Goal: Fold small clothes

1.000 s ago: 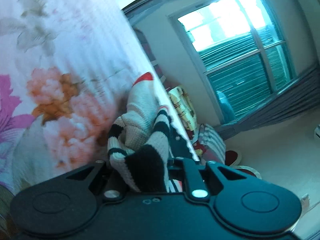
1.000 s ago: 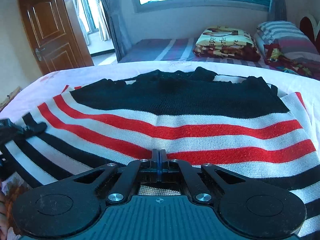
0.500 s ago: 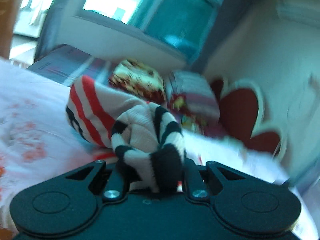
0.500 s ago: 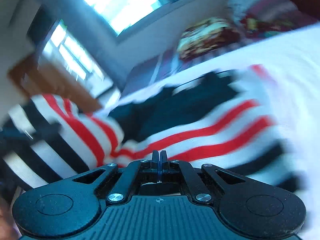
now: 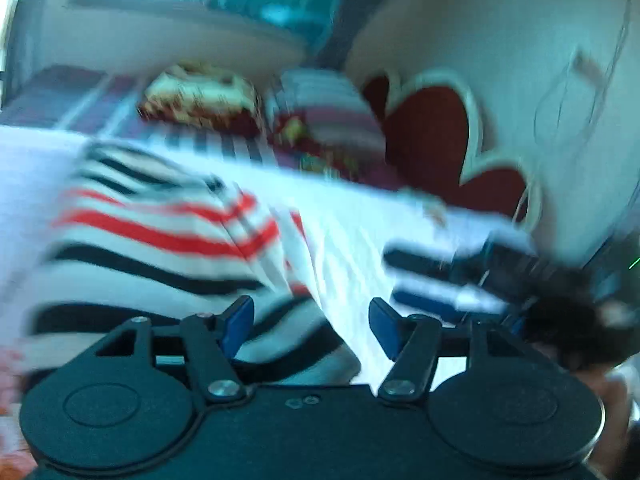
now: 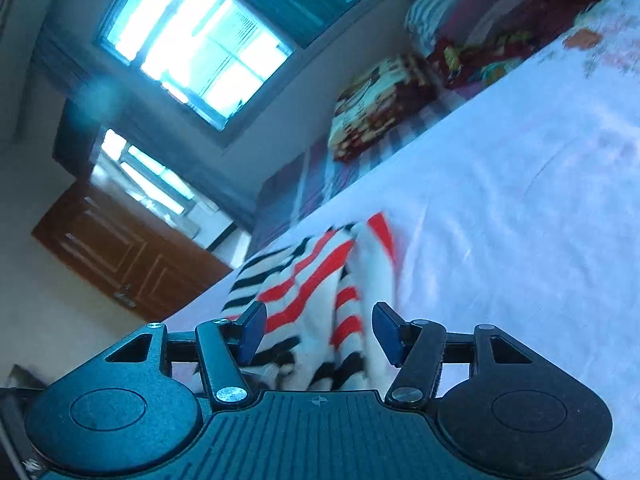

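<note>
On the white flowered bed (image 6: 520, 208) the striped knit sweater (image 6: 316, 280) lay at about 11 o'clock, the jaws of the left gripper (image 5: 311, 322) and right gripper (image 6: 319, 332) just spreading off it; soft and floppy, best taken by a hem corner.

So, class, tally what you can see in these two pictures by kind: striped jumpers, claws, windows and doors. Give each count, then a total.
Jumper: 1
Claws, left and right: 2
Windows: 2
Door: 1
Total: 6
</note>
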`<state>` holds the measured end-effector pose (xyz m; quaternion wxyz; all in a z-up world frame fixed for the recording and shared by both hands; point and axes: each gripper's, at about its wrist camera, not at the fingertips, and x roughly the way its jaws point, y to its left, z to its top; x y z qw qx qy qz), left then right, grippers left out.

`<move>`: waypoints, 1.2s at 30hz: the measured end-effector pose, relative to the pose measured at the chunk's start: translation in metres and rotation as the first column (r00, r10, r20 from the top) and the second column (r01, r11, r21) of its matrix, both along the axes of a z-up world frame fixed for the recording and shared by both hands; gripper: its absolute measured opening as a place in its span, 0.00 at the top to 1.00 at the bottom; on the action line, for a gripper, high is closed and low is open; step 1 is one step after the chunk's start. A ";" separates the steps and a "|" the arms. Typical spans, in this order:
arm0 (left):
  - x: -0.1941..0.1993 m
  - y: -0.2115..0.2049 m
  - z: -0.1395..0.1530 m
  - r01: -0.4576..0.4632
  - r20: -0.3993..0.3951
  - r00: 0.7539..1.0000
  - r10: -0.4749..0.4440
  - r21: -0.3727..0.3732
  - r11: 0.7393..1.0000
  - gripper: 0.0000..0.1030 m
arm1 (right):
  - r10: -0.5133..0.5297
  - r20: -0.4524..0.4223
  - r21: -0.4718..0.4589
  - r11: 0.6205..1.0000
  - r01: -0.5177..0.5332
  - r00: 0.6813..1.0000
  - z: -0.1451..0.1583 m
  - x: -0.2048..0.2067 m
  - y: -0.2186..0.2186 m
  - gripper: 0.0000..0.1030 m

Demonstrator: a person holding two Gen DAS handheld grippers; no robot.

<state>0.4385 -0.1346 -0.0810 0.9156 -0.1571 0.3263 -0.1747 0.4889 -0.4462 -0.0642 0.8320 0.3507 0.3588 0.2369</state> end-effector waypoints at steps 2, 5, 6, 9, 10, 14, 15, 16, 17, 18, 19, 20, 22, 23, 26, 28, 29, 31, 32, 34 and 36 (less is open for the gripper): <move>-0.011 0.034 0.008 -0.080 0.020 0.997 0.080 -0.022 0.997 0.38 | 0.039 -0.019 0.012 0.999 -0.039 0.999 -0.003 -0.002 0.010 0.43; -0.015 0.082 0.003 -0.231 0.007 0.973 0.231 0.054 0.972 0.38 | 0.097 -0.073 0.046 0.995 -0.094 0.993 -0.015 -0.002 0.026 0.43; -0.011 0.097 -0.004 -0.256 -0.028 0.966 0.258 0.064 0.964 0.41 | 0.111 -0.095 0.065 0.992 -0.105 0.989 -0.019 0.000 0.031 0.43; -0.002 0.117 -0.023 -0.275 -0.094 0.956 0.276 0.032 0.961 0.40 | 0.130 -0.180 0.082 0.990 -0.117 0.975 -0.034 0.011 0.044 0.43; 0.003 0.124 -0.028 -0.269 -0.099 0.958 0.269 0.016 0.963 0.36 | 0.134 -0.195 0.070 0.990 -0.122 0.972 -0.036 0.013 0.049 0.43; 0.005 0.128 -0.047 -0.269 -0.131 0.955 0.264 -0.021 0.963 0.35 | 0.142 -0.183 -0.045 0.987 -0.153 0.973 -0.035 0.021 0.072 0.45; 0.008 0.128 -0.049 -0.268 -0.136 0.955 0.262 -0.027 0.963 0.35 | 0.144 -0.174 -0.091 0.983 -0.162 0.974 -0.034 0.022 0.079 0.57; 0.009 0.128 -0.052 -0.267 -0.140 0.956 0.260 -0.034 0.963 0.34 | 0.146 -0.169 -0.146 0.974 -0.171 0.975 -0.034 0.023 0.087 0.65; 0.010 0.129 -0.055 -0.264 -0.142 0.956 0.256 -0.044 0.963 0.33 | 0.148 -0.151 -0.189 0.966 -0.175 0.977 -0.034 0.022 0.093 0.68; 0.005 0.134 -0.053 -0.263 -0.143 0.957 0.253 -0.051 0.963 0.33 | 0.154 -0.127 -0.225 0.958 -0.180 0.980 -0.034 0.022 0.098 0.73; 0.007 0.134 -0.053 -0.260 -0.147 0.957 0.250 -0.053 0.964 0.33 | 0.162 -0.106 -0.263 0.947 -0.185 0.981 -0.032 0.020 0.103 0.75; 0.007 0.136 -0.052 -0.256 -0.147 0.958 0.247 -0.048 0.966 0.35 | 0.172 -0.082 -0.300 0.935 -0.189 0.982 -0.028 0.017 0.107 0.76; 0.005 0.134 -0.045 -0.243 -0.131 0.963 0.237 -0.027 0.970 0.38 | 0.194 -0.020 -0.366 0.911 -0.188 0.981 -0.019 0.006 0.113 0.78; 0.005 0.132 -0.042 -0.234 -0.122 0.966 0.230 -0.025 0.972 0.40 | 0.202 0.017 -0.393 0.902 -0.179 0.979 -0.015 0.000 0.115 0.78; 0.007 0.125 -0.039 -0.195 -0.118 0.975 0.190 -0.031 0.980 0.44 | 0.220 0.126 -0.466 0.874 -0.138 0.967 0.000 -0.015 0.113 0.78; 0.010 0.115 -0.041 -0.165 -0.125 0.979 0.162 -0.015 0.986 0.44 | 0.218 0.140 -0.481 0.868 -0.127 0.966 -0.001 -0.019 0.112 0.78; 0.013 0.110 -0.043 -0.152 -0.132 0.980 0.151 0.003 0.988 0.44 | 0.207 0.126 -0.483 0.867 -0.122 0.970 -0.007 -0.019 0.108 0.78; 0.019 0.097 -0.049 -0.130 -0.168 0.976 0.139 0.060 0.990 0.42 | 0.184 0.067 -0.466 0.875 -0.133 0.981 -0.028 -0.015 0.105 0.78; 0.020 0.091 -0.049 -0.118 -0.162 0.978 0.133 0.096 0.988 0.40 | 0.177 0.030 -0.455 0.879 -0.144 0.984 -0.041 -0.012 0.104 0.78; 0.022 0.085 -0.047 -0.096 -0.158 0.980 0.118 0.140 0.986 0.39 | 0.159 0.024 -0.418 0.899 -0.135 0.987 -0.047 -0.017 0.095 0.78; 0.024 0.089 -0.038 -0.064 -0.165 0.983 0.086 0.136 0.989 0.42 | 0.153 0.013 -0.377 0.916 -0.137 0.988 -0.042 -0.016 0.089 0.73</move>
